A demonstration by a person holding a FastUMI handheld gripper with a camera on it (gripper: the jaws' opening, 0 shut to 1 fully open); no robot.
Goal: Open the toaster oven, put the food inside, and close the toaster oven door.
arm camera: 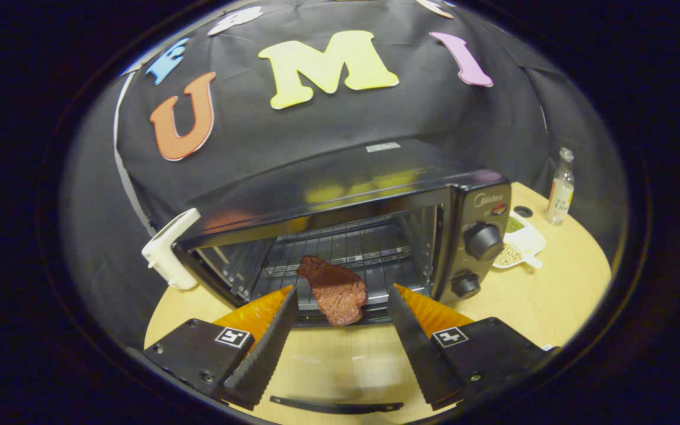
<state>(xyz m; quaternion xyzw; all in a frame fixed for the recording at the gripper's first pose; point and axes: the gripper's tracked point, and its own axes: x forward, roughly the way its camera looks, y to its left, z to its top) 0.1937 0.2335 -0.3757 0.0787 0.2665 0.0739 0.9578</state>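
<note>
Looking along my gripper (342,307), I see its two fingers spread wide apart with nothing pressed between them. The toaster oven (375,236) sits just ahead on the round wooden table (558,295), and its front stands open: I look straight into the cavity and onto the wire rack (346,245). The glass door (328,354) seems to be folded down flat below the fingers, with its dark handle (337,406) nearest me, though the glass is hard to make out against the tabletop.

The food, a reddish-brown slab of meat (334,288), lies at the mouth of the oven, between my fingertips and slightly beyond them. Its far end rests on the front of the rack, while its near end hangs over the front lip of the opening. Neither finger touches it.

So I judge the opening done and the placing nearly done: the meat is released but not fully inside. Left to do, as I read it, is a nudge to push the meat deeper, since the overhanging end could foul the door, and then lifting the door by its handle until it closes.

Off to the right, beyond the control knobs (484,241), a white divided dish (523,242) of beans and a small glass bottle (560,189) stand well clear.
</note>
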